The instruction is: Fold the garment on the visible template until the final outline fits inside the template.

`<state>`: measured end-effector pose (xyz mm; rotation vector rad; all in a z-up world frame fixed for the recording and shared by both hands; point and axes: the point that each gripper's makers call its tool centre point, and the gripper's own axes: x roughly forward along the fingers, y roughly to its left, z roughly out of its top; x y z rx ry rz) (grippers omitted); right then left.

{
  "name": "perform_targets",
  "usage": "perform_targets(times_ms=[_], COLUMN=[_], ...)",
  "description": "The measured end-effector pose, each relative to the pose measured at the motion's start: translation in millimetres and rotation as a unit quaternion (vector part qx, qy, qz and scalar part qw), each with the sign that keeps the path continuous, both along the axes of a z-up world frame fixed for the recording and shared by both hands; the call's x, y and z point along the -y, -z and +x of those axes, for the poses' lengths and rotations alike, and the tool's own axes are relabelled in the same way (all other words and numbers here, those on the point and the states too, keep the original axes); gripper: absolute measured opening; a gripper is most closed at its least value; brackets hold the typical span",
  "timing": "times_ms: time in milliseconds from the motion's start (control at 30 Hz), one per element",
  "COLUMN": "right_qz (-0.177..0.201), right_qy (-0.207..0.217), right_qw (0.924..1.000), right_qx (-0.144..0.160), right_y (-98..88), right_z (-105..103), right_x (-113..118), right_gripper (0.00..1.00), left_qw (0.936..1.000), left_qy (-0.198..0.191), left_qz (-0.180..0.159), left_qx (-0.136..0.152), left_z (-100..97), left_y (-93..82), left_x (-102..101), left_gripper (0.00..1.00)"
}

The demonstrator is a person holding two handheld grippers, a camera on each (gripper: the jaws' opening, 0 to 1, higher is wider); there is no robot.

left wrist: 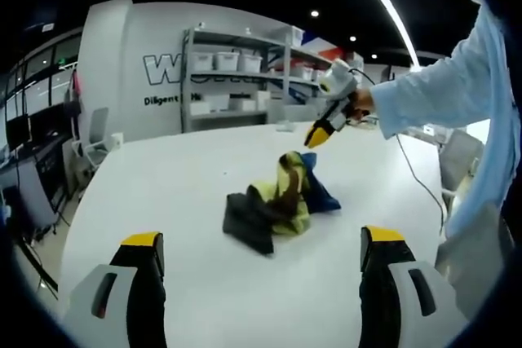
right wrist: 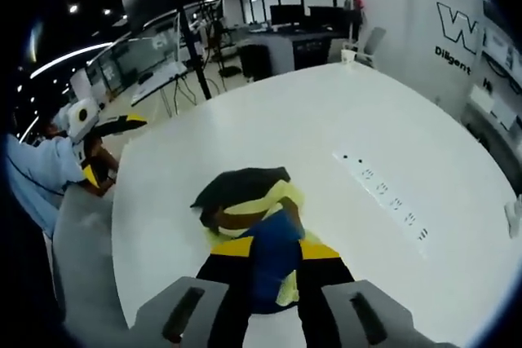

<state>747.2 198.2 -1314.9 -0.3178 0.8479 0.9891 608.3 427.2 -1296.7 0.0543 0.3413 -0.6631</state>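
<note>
- The garment (left wrist: 279,201) lies crumpled in a heap near the middle of the white table (left wrist: 163,193), showing black, yellow-green, brown and blue cloth.
- In the left gripper view, the left gripper (left wrist: 261,254) hangs above the near part of the table with its yellow-tipped jaws spread wide apart and nothing between them; it stands well short of the garment.
- In that same view the right gripper (left wrist: 319,136) comes in from the right, held by a person in a light blue sleeve (left wrist: 432,91). Its yellow tips sit just above the top of the heap; whether they touch or pinch the cloth cannot be told from here.
- In the right gripper view, the right gripper (right wrist: 276,248) has the garment (right wrist: 249,209) directly between its jaws: blue cloth fills the narrow gap between the yellow pads, so it appears closed on the fabric.
- Behind the heap, the black part of the garment lies flat on the table (right wrist: 326,128).
- A row of small dark marks (right wrist: 383,189) runs across the tabletop to the right of the garment.
- Shelving with white bins (left wrist: 236,63) stands against the far wall.
</note>
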Motion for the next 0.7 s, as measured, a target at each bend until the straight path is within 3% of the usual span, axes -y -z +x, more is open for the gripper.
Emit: perform_targets(times_ms=[233, 467, 700], right_qz=[-0.005, 0.009, 0.042], right_qy=[0.008, 0.045, 0.089], right_qw=[0.9999, 0.9975, 0.9896], right_qx=[-0.010, -0.054, -0.104], right_y=[8.8, 21.6, 27.8], right_z=[3.9, 6.7, 6.3], right_x=[3.1, 8.8, 16.0], right_gripper=[0.18, 0.29, 0.27], left_qw=[1.0000, 1.0000, 0.9999], left_qy=[-0.004, -0.008, -0.009], left_qz=[-0.002, 0.000, 0.005], left_qx=[-0.001, -0.004, -0.003], left_z=[-0.9, -2.9, -3.3], left_y=[0.5, 3.7, 4.1], left_x=[-3.2, -6.8, -7.8], left_gripper=[0.98, 0.97, 0.97])
